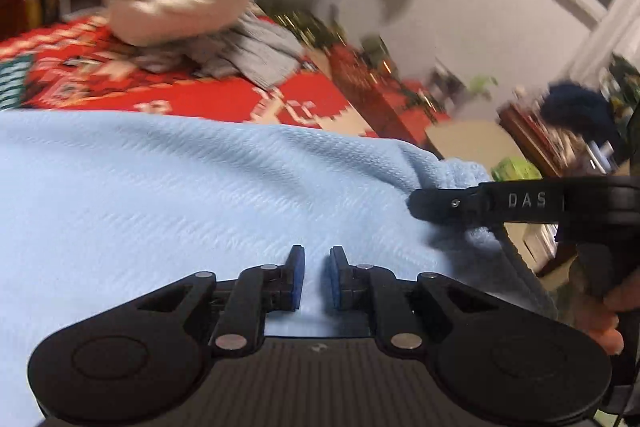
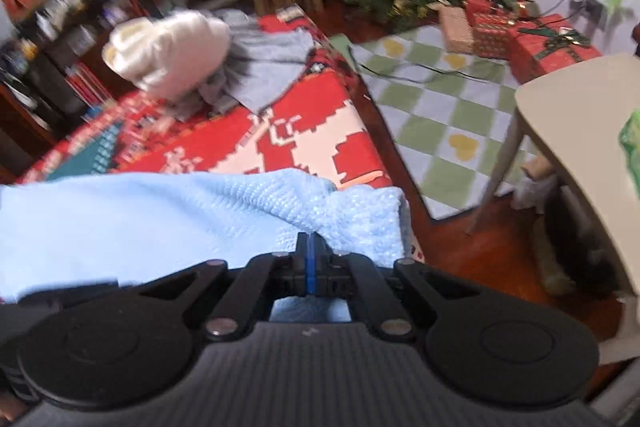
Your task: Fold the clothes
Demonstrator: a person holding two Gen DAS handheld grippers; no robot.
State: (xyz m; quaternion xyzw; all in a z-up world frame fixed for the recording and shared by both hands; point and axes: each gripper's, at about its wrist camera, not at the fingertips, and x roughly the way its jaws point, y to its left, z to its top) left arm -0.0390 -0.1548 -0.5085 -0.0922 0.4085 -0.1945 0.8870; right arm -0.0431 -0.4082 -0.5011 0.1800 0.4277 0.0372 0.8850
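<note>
Left claw: the left claw has its blue pads a narrow gap apart, held over the cloth and not seen to press on it.
Right claw: the right claw has its pads together, pinching a bunched edge of the knit.
Hand: the fingers of a hand wrap the right claw's handle.
Task's thing: the light blue knit garment is spread across the near end of the bed.
Bed: the red patterned cover shows beyond the knit.
Farther on the bed: a white bundle rests on grey clothes.
Floor: a checked rug lies beside the bed, with wrapped presents at its far side and a beige table to the right.
</note>
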